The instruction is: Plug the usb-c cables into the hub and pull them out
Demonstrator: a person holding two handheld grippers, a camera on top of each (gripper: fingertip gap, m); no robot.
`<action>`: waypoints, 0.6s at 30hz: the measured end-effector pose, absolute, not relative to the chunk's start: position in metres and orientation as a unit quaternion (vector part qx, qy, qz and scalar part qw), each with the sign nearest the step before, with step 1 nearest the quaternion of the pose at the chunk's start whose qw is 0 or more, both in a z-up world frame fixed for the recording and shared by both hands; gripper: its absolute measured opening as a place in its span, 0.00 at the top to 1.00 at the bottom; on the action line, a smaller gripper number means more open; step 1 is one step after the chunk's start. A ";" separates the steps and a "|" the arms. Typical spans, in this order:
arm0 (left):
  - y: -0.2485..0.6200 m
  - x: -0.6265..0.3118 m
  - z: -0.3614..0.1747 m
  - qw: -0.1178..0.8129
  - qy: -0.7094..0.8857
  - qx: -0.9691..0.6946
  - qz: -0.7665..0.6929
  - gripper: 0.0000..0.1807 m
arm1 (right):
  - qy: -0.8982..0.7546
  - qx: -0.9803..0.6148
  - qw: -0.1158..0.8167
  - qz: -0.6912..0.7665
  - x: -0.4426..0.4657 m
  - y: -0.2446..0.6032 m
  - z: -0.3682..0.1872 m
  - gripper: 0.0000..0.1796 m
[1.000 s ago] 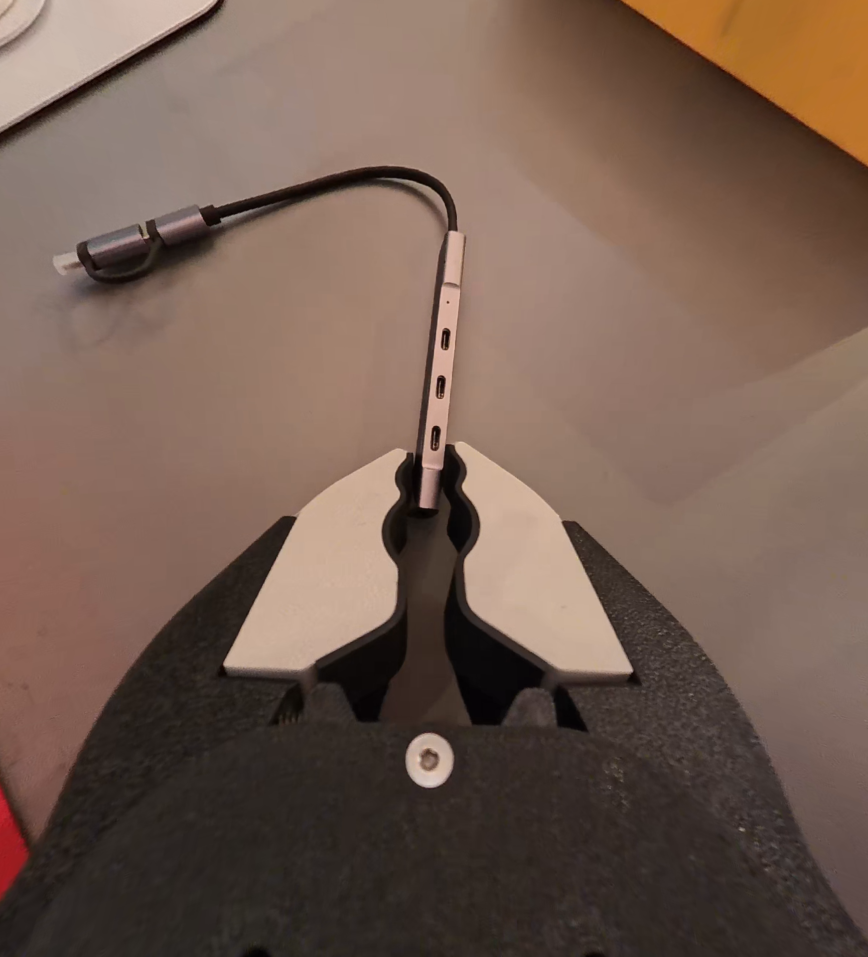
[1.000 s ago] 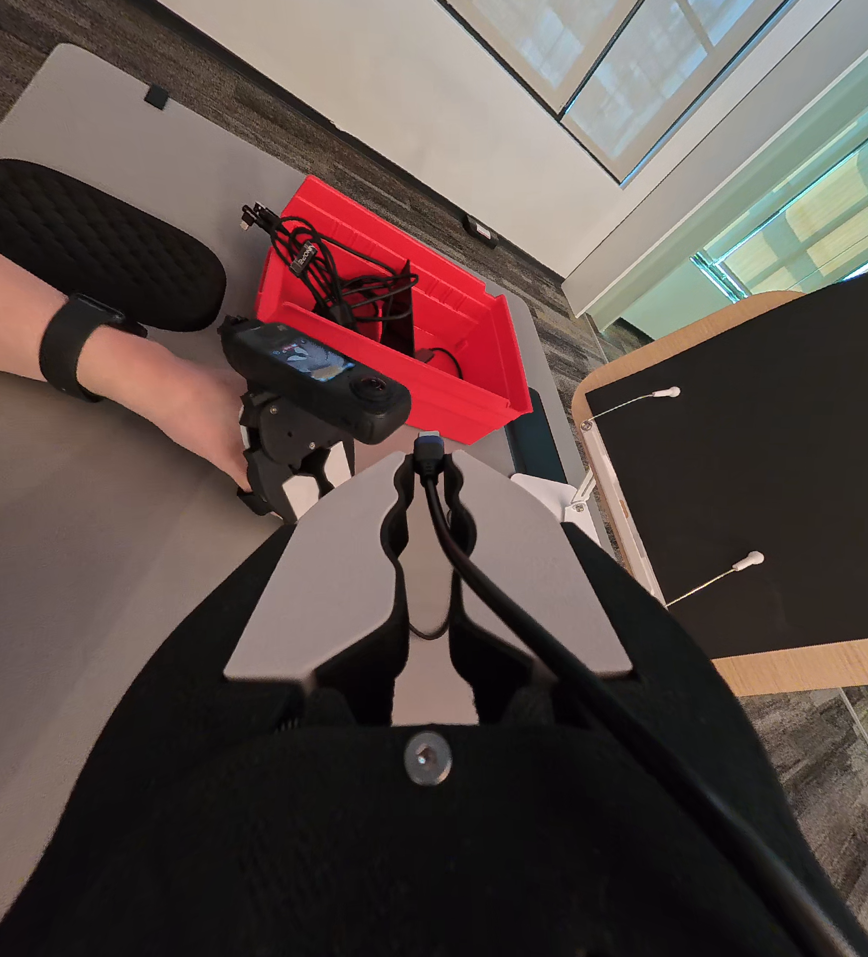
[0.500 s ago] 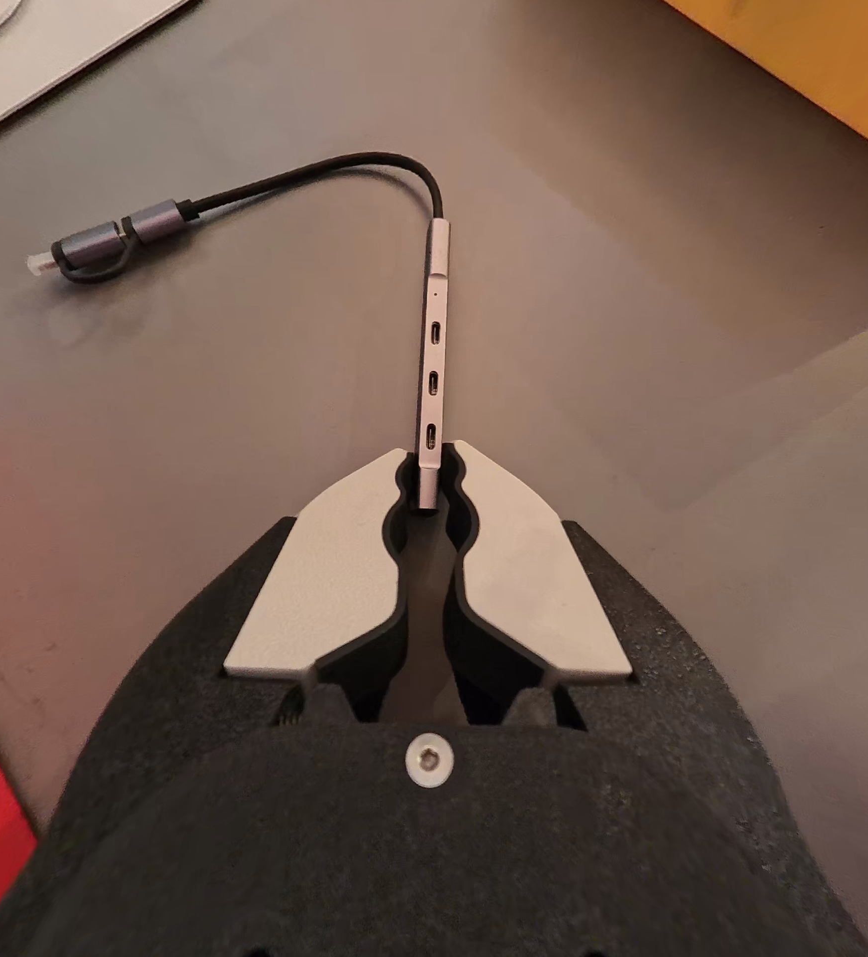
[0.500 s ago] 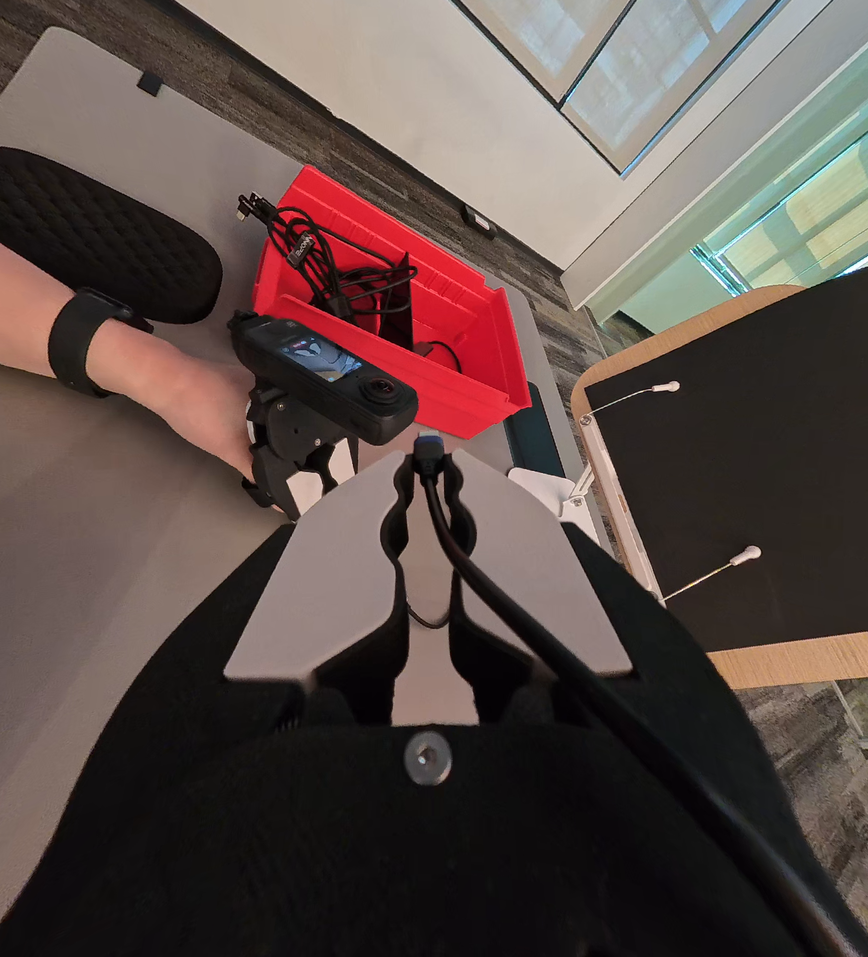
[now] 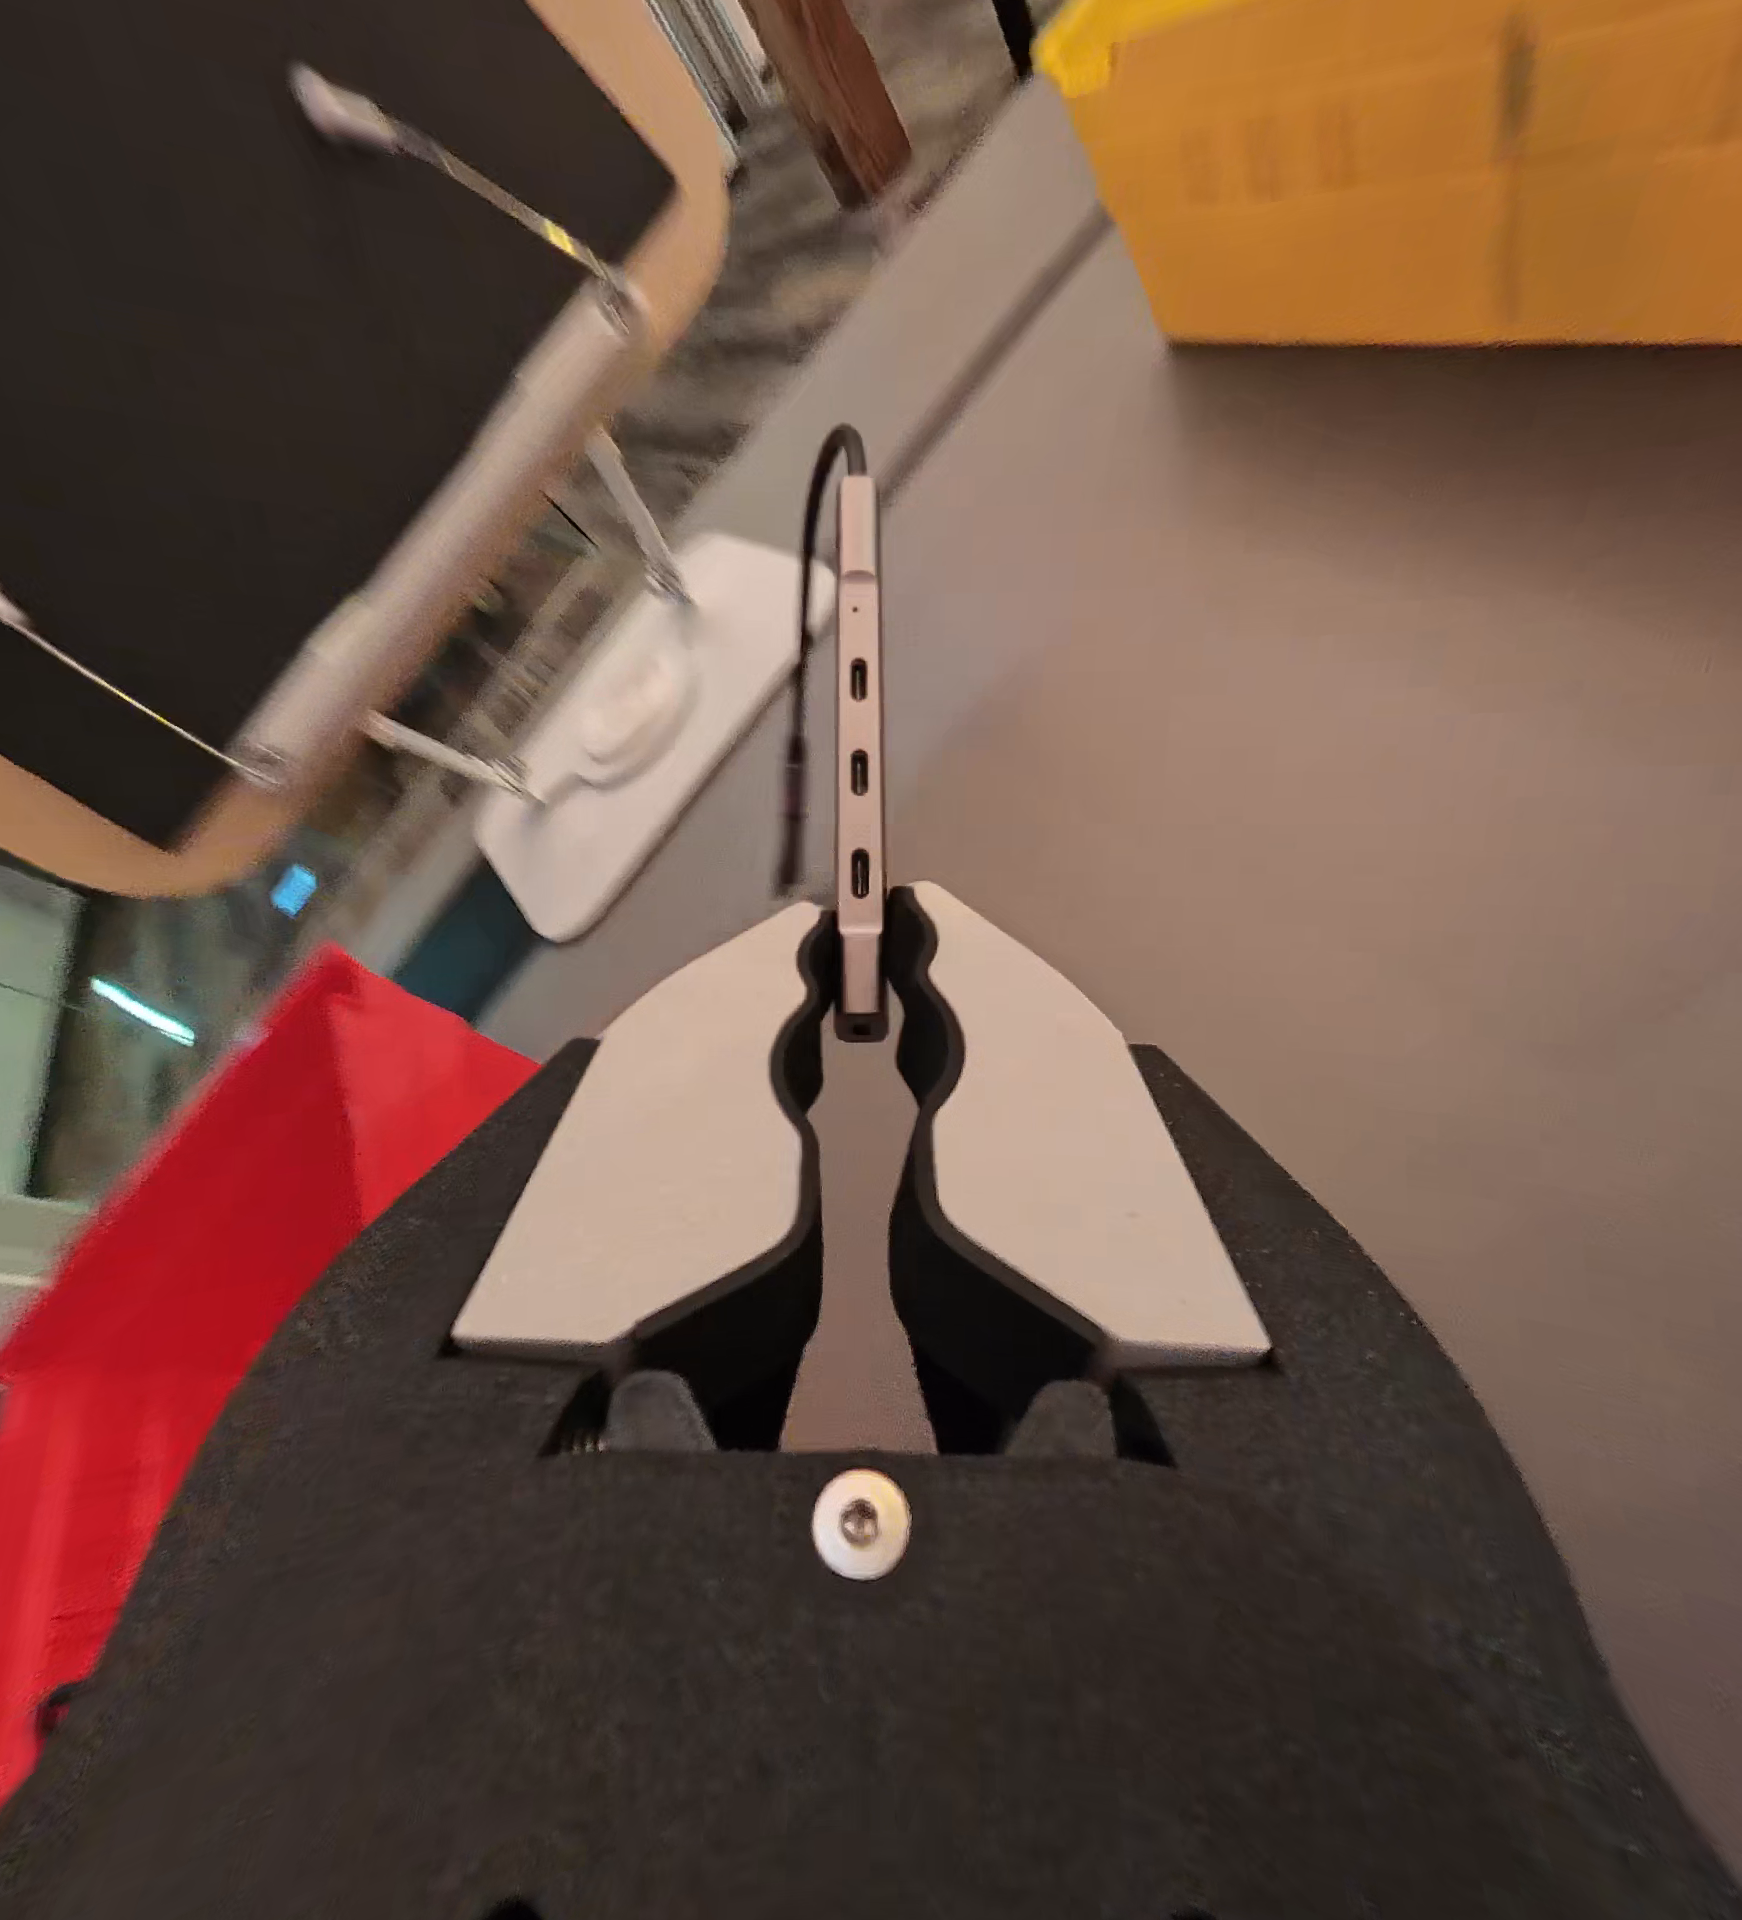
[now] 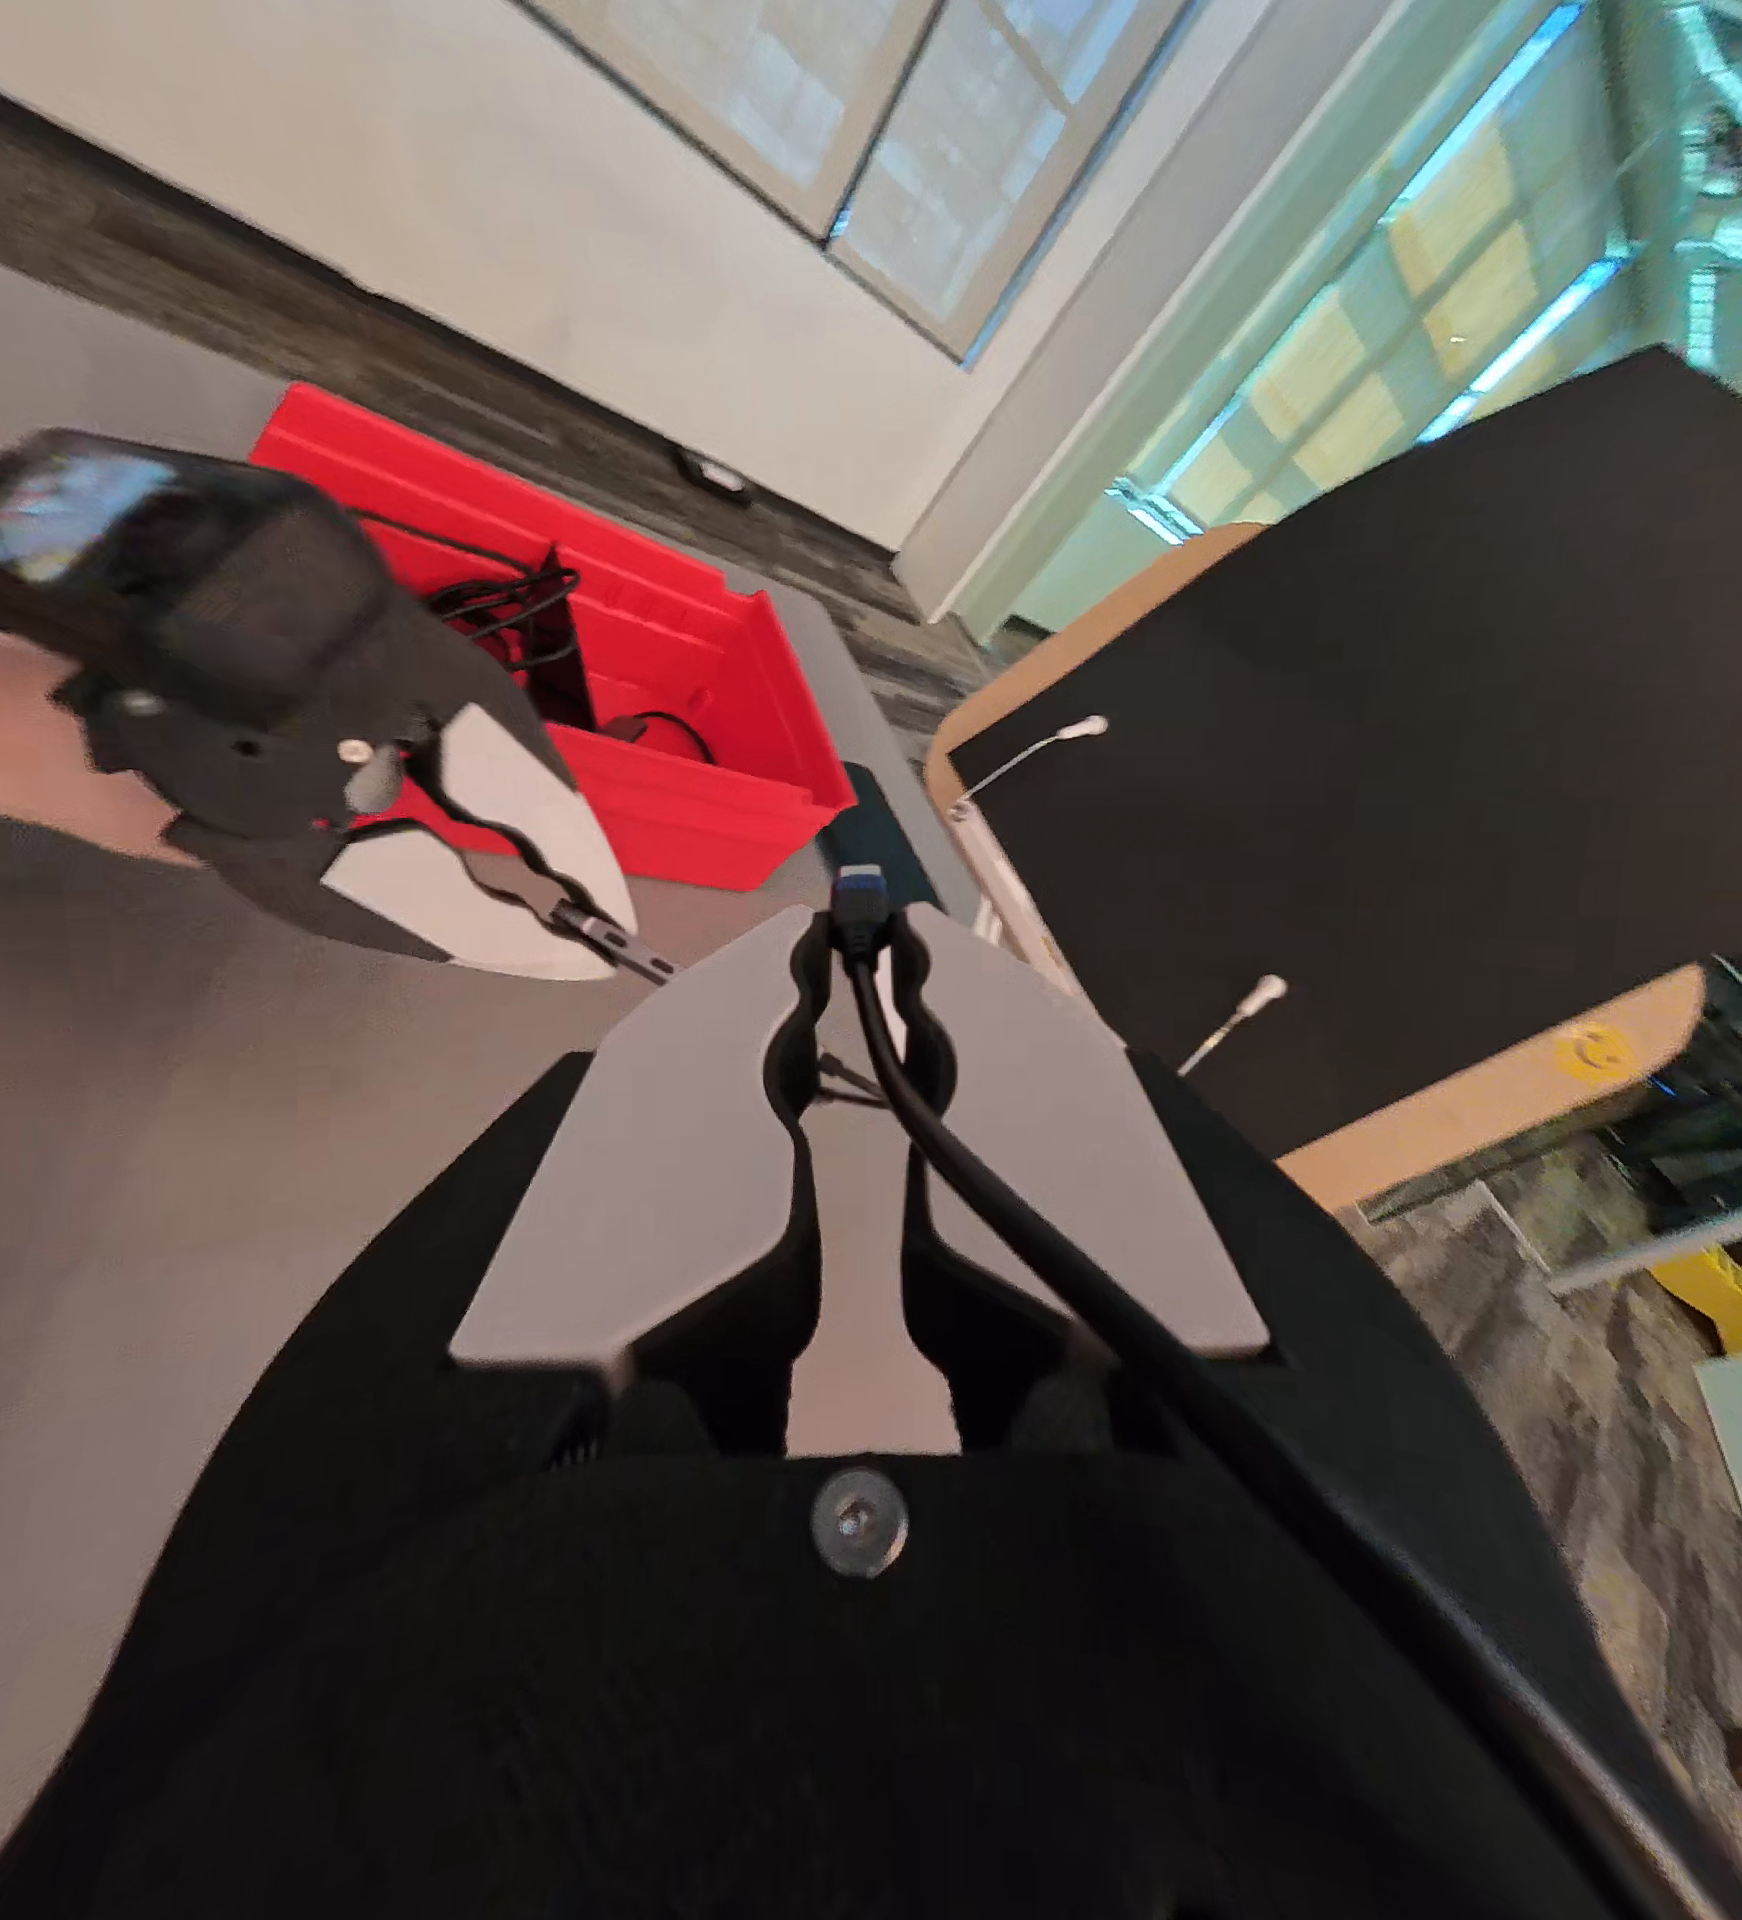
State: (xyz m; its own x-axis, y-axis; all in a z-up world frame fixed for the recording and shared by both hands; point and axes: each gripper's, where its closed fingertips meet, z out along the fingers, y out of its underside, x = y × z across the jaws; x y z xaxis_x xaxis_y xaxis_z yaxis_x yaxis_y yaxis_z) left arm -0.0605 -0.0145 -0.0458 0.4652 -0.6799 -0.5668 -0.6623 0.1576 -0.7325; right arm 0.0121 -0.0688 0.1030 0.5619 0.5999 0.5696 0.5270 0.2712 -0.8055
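Left fingers point(image 5: 732, 1049) pinched on the near end of the slim grey hub point(image 5: 861, 748), held off the desk point(image 5: 1366, 727) edge-up so its three empty ports face the camera, likely for access. Right fingers point(image 6: 1012, 1060) clamped on the usb-c cable's plug point(image 6: 861, 902), tip projecting forward, ready for insertion. Hub also visible left in the right view, near but apart from the plug. Red bin point(image 6: 680, 748) of spare cables beyond.

Warm, dim indoor light falls on the table point(image 5: 1366, 727); daylight glows through the windows point(image 6: 1366, 343). Motion blur smears the backgrounds and the red bin point(image 5: 223, 1195); wide-angle distortion bends the edges.
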 end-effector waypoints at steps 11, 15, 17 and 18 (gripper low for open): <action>0.017 -0.040 0.042 0.668 0.521 -0.522 0.102 0.95 | -0.300 -0.602 0.735 0.087 0.003 -0.039 0.102 0.94; 0.019 -0.047 0.040 0.698 0.514 -0.479 0.138 0.95 | -0.296 -0.604 0.737 0.061 -0.009 -0.026 0.076 0.94; 0.024 -0.050 0.035 0.692 0.519 -0.477 0.155 0.95 | -0.292 -0.600 0.743 0.051 -0.013 -0.023 0.068 0.94; 0.026 -0.051 0.033 0.691 0.519 -0.479 0.157 0.95 | -0.290 -0.602 0.742 0.049 -0.015 -0.022 0.064 0.94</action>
